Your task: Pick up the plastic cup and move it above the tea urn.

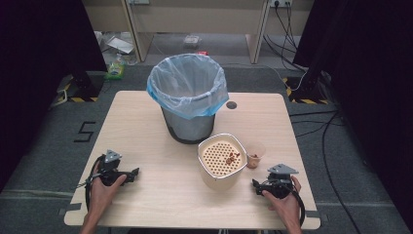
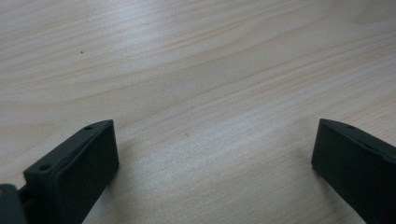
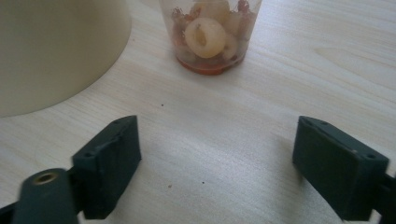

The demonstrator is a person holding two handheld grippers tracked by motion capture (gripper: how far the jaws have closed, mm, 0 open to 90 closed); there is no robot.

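Cream container (image 1: 221, 164) — set on the light wooden bench (image 1: 146, 141), right of centre, just in front of the bin. A perforated insert is fitted in its top, and a few reddish-brown scraps (image 1: 233, 157) are seen lying on the holes. Its plain cream wall (image 3: 56, 51) is seen at the upper left of the right gripper view.

Small clear cup (image 1: 255, 156) — placed just beside the container on its right; whether the two touch cannot be told. Pale ring-shaped pieces and reddish bits are held in it, as shown close up in the right gripper view (image 3: 210, 32).

Grey bin (image 1: 188, 97) — stood behind the container toward the bench's middle, lined with a pale blue bag folded over its rim.

Right tool (image 1: 256, 185) — held by a hand at the bench's near right, low over the wood, jaws spread wide with nothing between them (image 3: 217, 158); it is aimed toward the cup.

Left tool (image 1: 132, 174) — held by a hand at the near left, well apart from the container, jaws likewise spread wide over bare wood (image 2: 215, 154).
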